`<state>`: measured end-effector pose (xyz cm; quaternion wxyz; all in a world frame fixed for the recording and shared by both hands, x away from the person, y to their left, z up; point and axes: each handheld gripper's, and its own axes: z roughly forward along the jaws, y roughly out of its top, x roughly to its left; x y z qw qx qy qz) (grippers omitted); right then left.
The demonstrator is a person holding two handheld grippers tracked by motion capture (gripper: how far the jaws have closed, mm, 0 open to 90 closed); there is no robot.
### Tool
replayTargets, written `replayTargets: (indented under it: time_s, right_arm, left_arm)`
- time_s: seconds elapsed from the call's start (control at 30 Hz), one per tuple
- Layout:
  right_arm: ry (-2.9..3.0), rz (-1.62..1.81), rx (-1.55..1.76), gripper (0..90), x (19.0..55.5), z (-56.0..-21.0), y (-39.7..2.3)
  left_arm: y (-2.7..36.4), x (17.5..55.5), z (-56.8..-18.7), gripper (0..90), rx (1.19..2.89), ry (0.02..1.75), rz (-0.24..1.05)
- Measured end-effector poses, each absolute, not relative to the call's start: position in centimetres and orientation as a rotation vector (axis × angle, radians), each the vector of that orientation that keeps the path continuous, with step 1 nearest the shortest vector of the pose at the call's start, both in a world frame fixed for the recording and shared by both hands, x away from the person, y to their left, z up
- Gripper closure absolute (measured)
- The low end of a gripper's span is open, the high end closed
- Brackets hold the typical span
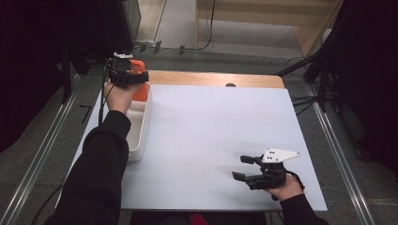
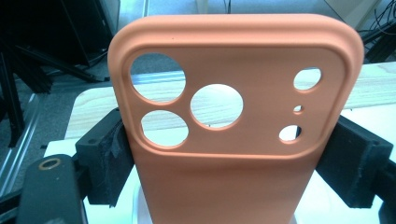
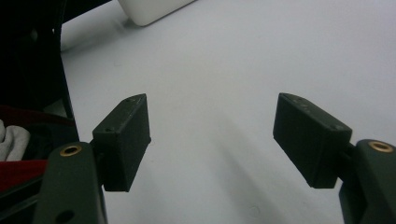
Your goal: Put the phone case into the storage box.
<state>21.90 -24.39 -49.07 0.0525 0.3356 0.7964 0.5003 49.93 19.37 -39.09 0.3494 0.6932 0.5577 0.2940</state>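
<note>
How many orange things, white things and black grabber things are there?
Orange: 1, the phone case clamped in the left gripper.
White: 2, the bin and the table sheet.
Black: 2, the left gripper and the right gripper, which is open and holds nothing.
Total: 5

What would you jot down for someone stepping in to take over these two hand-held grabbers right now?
Left gripper: shut on the orange phone case, gripped by its two long sides and held in the air over the far end of the white bin.
Right gripper: open, holding nothing, low over the white table at the near right.
Done: the case is picked up.
Left: it looks as if the case either just came out of the bin or is about to go in; I can't tell which. Bin contents are hidden by the arm.
</note>
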Motion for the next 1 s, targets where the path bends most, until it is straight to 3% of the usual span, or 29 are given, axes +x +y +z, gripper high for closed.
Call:
replayTargets:
  time_s: [1.0]
  right_arm:
    - [2.353,1.533,1.029,26.2,21.9,-48.6,-24.8]
  left_arm:
    - [19.0,50.2,-41.5,15.1,1.836,1.517,0.712]
